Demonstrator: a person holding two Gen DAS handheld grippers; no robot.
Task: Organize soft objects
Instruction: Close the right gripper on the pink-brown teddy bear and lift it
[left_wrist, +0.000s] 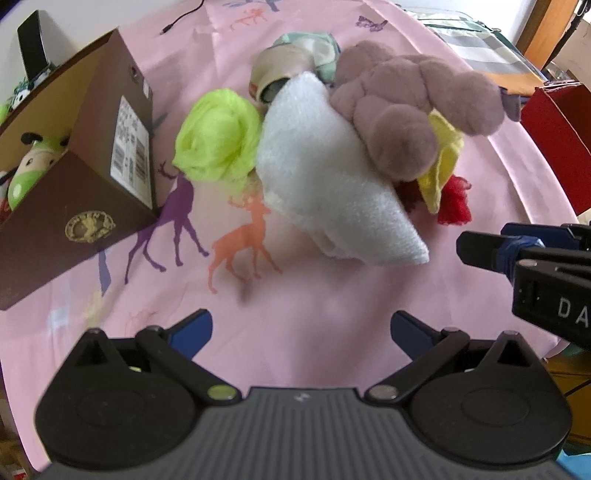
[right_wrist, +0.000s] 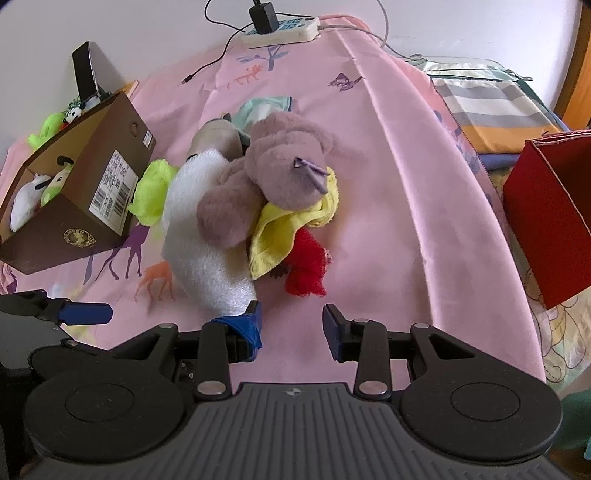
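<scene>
A heap of soft things lies on the pink cloth: a mauve plush toy on top of a white fluffy towel, a yellow cloth, a red fabric piece and a neon green fabric. My left gripper stands open, low over bare cloth in front of the towel. My right gripper is open too, its left fingertip beside the towel's near corner, nothing between the pads.
A brown cardboard box with small plush toys inside stands at the left. A red box stands at the right. A power strip with cables lies at the back, and folded striped bedding lies right.
</scene>
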